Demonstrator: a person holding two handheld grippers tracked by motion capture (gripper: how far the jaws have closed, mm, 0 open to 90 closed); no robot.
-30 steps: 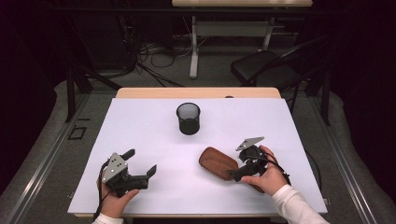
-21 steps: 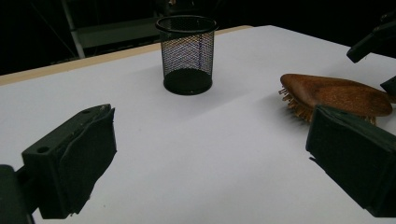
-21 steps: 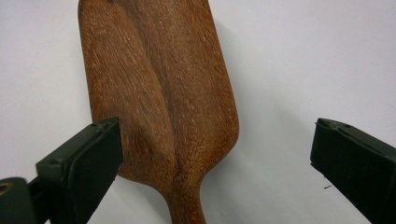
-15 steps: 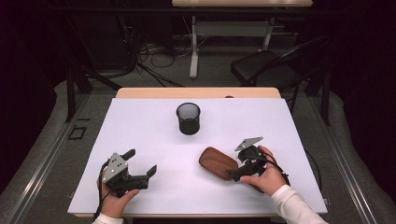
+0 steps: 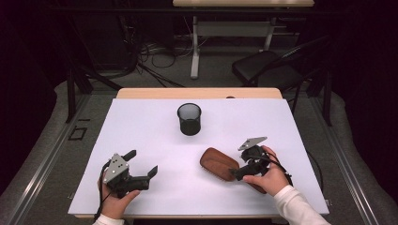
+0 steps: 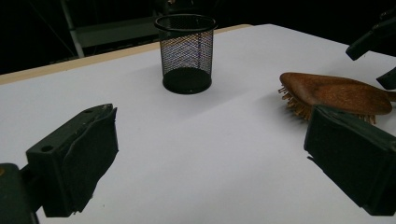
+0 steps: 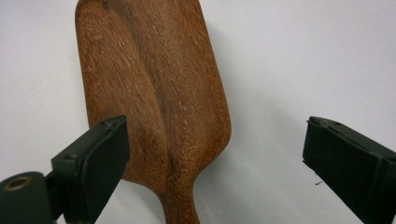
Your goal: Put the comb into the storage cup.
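Lying bristles-down on the white worktop, right of centre and toward the near edge: a wooden hairbrush, handle pointing back at the right hand. Hovering low over the handle end, right gripper with jaws spread wide, straddling the narrowing of the brush head and gripping nothing. Resting near the front left corner in the left hand, left gripper with jaws likewise wide apart and empty, aiming across the worktop at the brush and the black mesh cup. Standing upright toward the far middle, well apart from the brush: that cup.
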